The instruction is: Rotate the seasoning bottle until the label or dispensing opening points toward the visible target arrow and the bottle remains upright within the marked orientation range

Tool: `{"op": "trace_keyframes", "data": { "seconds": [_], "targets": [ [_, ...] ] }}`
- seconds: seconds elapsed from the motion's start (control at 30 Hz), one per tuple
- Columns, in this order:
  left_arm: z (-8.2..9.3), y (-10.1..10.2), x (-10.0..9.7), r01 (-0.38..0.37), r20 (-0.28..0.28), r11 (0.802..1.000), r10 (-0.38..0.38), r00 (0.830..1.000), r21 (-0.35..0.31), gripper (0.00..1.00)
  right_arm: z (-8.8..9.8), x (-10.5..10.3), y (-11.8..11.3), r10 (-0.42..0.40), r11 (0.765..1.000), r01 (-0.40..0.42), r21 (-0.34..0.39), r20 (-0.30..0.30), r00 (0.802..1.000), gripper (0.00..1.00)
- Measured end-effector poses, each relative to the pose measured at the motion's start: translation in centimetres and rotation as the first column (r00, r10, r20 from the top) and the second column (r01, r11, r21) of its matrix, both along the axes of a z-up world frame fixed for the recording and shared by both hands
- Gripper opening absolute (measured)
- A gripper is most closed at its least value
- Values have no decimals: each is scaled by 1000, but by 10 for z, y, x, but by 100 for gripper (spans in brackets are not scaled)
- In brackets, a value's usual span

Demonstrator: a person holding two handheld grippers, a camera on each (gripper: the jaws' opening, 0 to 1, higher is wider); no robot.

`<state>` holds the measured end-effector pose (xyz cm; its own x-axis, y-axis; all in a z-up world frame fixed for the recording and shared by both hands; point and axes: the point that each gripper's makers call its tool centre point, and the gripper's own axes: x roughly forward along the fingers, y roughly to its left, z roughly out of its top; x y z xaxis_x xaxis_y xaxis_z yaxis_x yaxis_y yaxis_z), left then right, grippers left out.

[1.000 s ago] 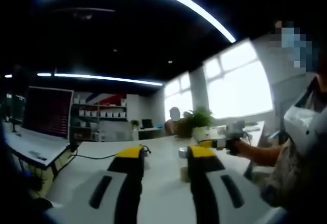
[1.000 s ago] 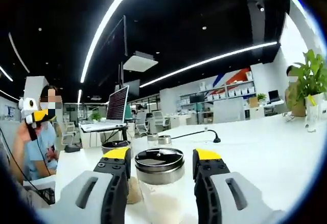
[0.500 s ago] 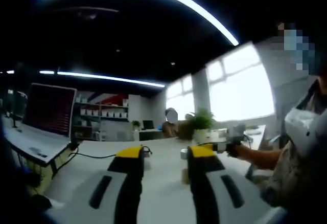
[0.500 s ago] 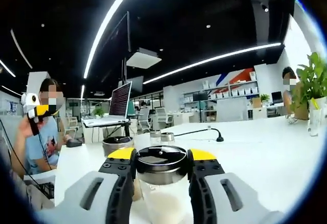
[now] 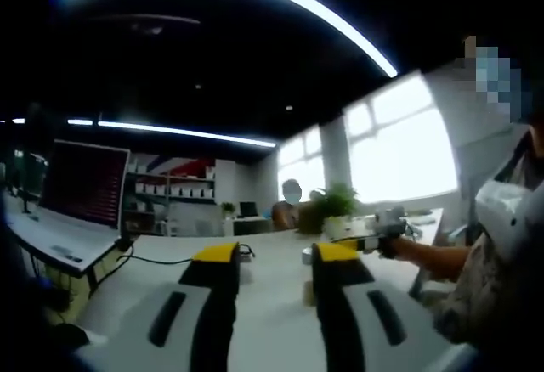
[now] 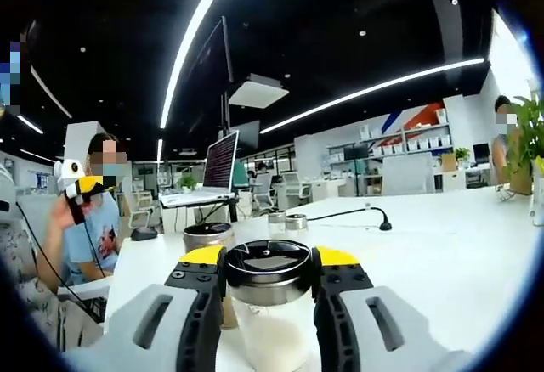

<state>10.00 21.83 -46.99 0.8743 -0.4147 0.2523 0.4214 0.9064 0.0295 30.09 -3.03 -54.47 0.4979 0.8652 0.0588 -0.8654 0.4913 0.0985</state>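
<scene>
In the right gripper view the seasoning bottle (image 6: 268,280) stands upright on the white table (image 6: 442,253). It is a clear jar with white contents and a dark, metal-rimmed lid. My right gripper (image 6: 268,258) is shut on it, with the yellow-tipped jaws pressed against both sides of the lid. My left gripper (image 5: 276,257) is held above the table, open, with nothing between its jaws. In the left gripper view, the right gripper (image 5: 382,222) is small at the right, in a person's hand. The left gripper (image 6: 78,190) appears raised at the left of the right gripper view.
A second metal-lidded jar (image 6: 208,238) stands just behind my left jaw, and two small jars (image 6: 286,220) stand farther back. A raised laptop (image 6: 219,165) and a black cable (image 6: 357,212) are on the table beyond. A potted plant (image 5: 333,202) is at the far end.
The right gripper's jaws have shut on the bottle's lid, which stood loose between them a second ago. That view has since swung slightly. The left gripper has barely moved.
</scene>
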Motion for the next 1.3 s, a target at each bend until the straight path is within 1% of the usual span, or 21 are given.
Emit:
{"op": "trace_keyframes", "data": {
  "seconds": [0.03,0.07,0.1,0.13,0.23,0.43,0.63,0.87,0.97,1.0,1.03,1.17,1.3],
  "targets": [
    [0,0,0,-1,1,1000,1,1000,-1,36,0,-2,1,22,1000,-22,6,-1,1000,39],
    [0,1,-1,-1,2,1000,1,1000,-2,36,-1,-7,4,68,997,-67,27,-34,997,39],
    [0,1,-1,-2,2,1000,2,1000,-3,35,-1,-7,4,79,996,-78,37,-40,996,39],
    [0,1,-1,-3,2,1000,3,1000,-4,35,-1,-5,3,72,997,-71,28,-30,997,39],
    [0,1,-1,-4,2,1000,4,1000,-2,35,-1,-5,4,90,996,-90,0,-30,996,39],
    [-2,-2,0,1,-3,1000,-1,1000,10,35,-2,-4,4,178,984,-179,-17,-48,983,39],
    [-3,-3,0,5,-6,1000,-5,1000,13,35,-3,-5,4,244,969,-246,-38,-56,968,39],
    [-3,-3,1,9,-9,1000,-9,1000,12,35,-3,-7,2,333,942,-334,-18,-37,942,39],
    [-3,-3,1,13,-9,1000,-13,1000,12,35,-3,-11,3,377,926,-377,-14,-34,926,39],
    [-3,-4,1,14,-9,1000,-14,1000,11,35,-3,-11,4,383,923,-384,-14,-34,923,39],
    [-4,-4,2,15,-10,1000,-15,1000,11,35,-3,-12,3,403,915,-403,-12,-32,915,39],
    [-4,-5,2,21,-11,1000,-21,1000,10,35,-2,-11,2,446,895,-446,8,-35,894,39],
    [-4,-5,2,24,-13,1000,-24,1000,9,35,0,-6,-3,472,882,-471,18,-31,881,40]
  ]
}}
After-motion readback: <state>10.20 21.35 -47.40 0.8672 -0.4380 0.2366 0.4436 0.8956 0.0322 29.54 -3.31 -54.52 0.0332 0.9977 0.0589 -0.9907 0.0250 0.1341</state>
